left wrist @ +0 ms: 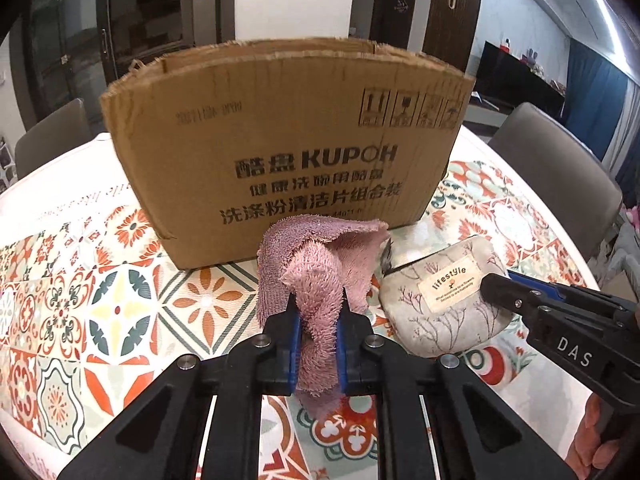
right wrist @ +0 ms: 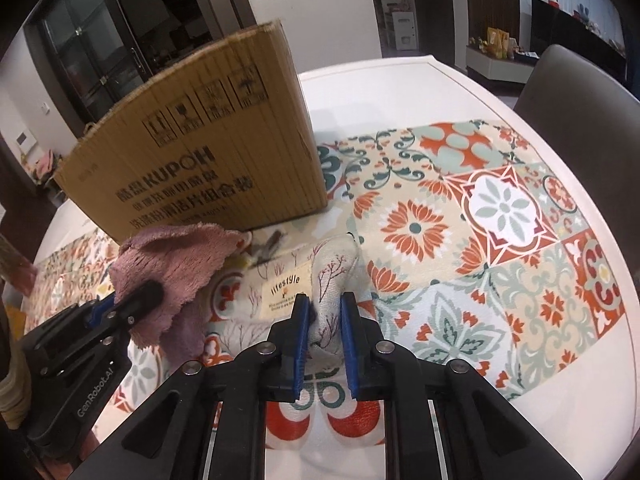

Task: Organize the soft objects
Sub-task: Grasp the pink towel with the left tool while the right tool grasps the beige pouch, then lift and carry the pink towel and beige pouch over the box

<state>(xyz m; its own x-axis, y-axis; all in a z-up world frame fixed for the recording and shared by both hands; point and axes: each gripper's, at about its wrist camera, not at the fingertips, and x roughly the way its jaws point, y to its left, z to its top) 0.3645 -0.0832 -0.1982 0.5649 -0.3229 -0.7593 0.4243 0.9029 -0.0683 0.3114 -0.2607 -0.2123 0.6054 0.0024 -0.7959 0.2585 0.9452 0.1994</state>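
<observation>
Pink terry towel pinched in the left gripper, printed fabric pouch clamped by the right gripper, both just in front of the cardboard box on the bench and neither inside it yet, so packing looks barely begun.

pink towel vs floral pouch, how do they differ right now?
The pink towel is shaggy, plain and crumpled; the floral pouch is smooth, printed, and carries a "lifestyle" label. The left hand-held gripper pinches the towel; the right hand-held gripper pinches the pouch. Both lie before the cardboard box.
</observation>
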